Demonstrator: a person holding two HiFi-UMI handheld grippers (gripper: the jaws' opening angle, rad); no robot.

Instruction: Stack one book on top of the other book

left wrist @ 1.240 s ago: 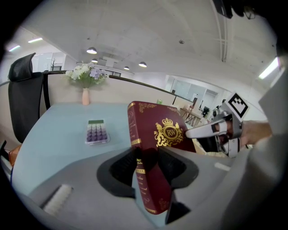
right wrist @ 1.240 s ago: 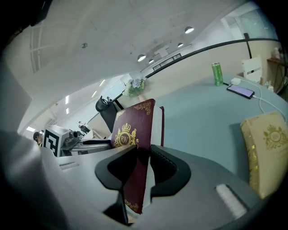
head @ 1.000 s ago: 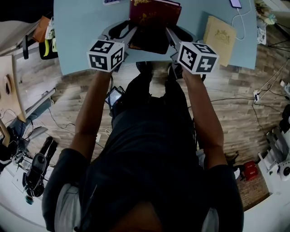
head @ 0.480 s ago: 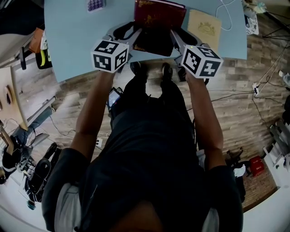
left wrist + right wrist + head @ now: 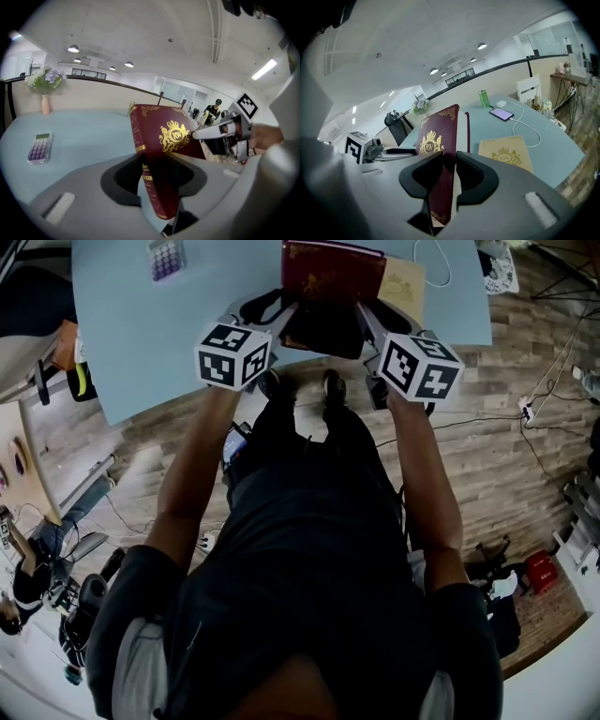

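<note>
Left gripper (image 5: 157, 180) and right gripper (image 5: 449, 176) each clamp the maroon book (image 5: 330, 270), held tilted above the blue table (image 5: 141, 324). Risk: uneven release may drop it askew, missing the tan book (image 5: 405, 282) alongside.

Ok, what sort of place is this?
Likely an open-plan office or lab: a light blue table with a calculator and a plugged-in phone, glass partitions behind, cables on the wood floor.

Bright ceiling lights (image 5: 73, 48), fisheye warp w/ dark edges.
</note>
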